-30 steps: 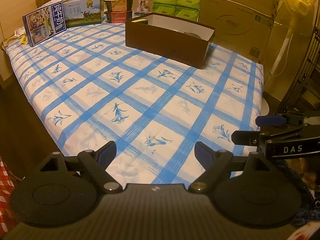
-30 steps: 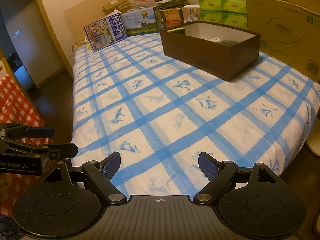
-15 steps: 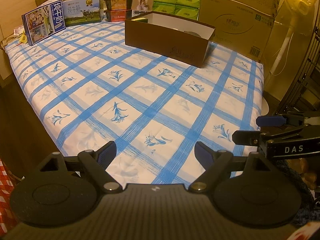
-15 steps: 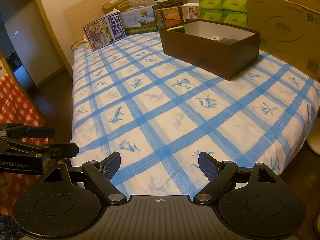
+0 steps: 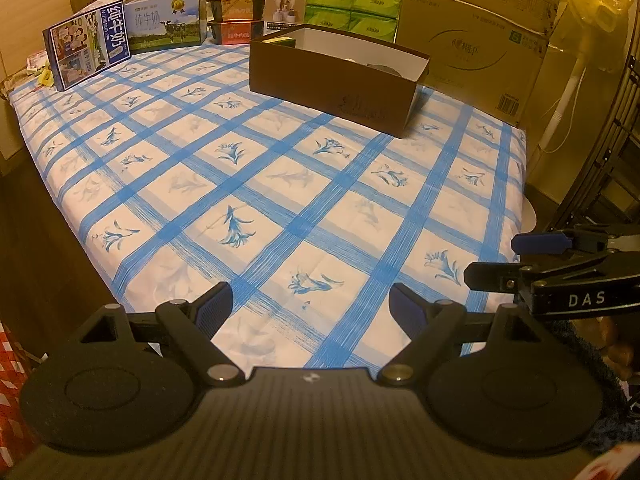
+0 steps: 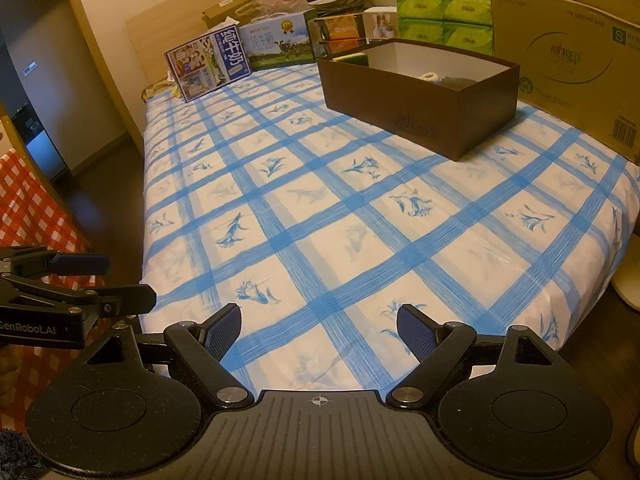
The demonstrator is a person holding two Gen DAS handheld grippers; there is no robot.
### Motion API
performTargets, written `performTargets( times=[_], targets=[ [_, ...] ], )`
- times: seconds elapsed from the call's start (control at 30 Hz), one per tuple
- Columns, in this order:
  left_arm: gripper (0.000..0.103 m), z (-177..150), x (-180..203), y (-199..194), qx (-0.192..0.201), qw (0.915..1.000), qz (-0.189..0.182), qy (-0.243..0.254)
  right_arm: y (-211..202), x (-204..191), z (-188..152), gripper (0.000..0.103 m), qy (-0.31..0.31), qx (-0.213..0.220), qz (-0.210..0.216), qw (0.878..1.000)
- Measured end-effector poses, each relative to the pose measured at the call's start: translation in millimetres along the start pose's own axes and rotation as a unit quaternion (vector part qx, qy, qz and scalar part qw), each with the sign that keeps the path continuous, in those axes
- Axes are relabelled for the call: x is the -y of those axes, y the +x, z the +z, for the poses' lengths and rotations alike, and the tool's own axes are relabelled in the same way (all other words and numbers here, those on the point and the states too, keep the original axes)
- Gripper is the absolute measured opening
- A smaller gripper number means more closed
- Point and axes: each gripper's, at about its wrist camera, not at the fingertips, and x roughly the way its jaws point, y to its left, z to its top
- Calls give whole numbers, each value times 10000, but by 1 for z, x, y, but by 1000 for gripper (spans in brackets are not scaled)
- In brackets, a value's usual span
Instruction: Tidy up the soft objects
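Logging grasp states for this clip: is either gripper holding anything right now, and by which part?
Nothing is held. The left gripper and the right gripper are both open, with only the bed sheet showing between their fingers.

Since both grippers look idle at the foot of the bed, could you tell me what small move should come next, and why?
Probably a pause or pull-back: the left gripper and right gripper are open and empty, no loose soft item shows on the checked bedsheet, and the brown box already holds a few things.

Black left gripper (image 5: 310,304) and right gripper (image 6: 319,326), blue-padded jaws, silver screws.
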Motion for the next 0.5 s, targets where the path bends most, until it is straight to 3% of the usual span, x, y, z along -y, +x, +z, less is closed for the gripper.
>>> performTargets(
  times=[0.5],
  targets=[
    [84,1,-1,0,12,10000,-6,7,0,0,0,85,-4,-1,-3,10000]
  ],
)
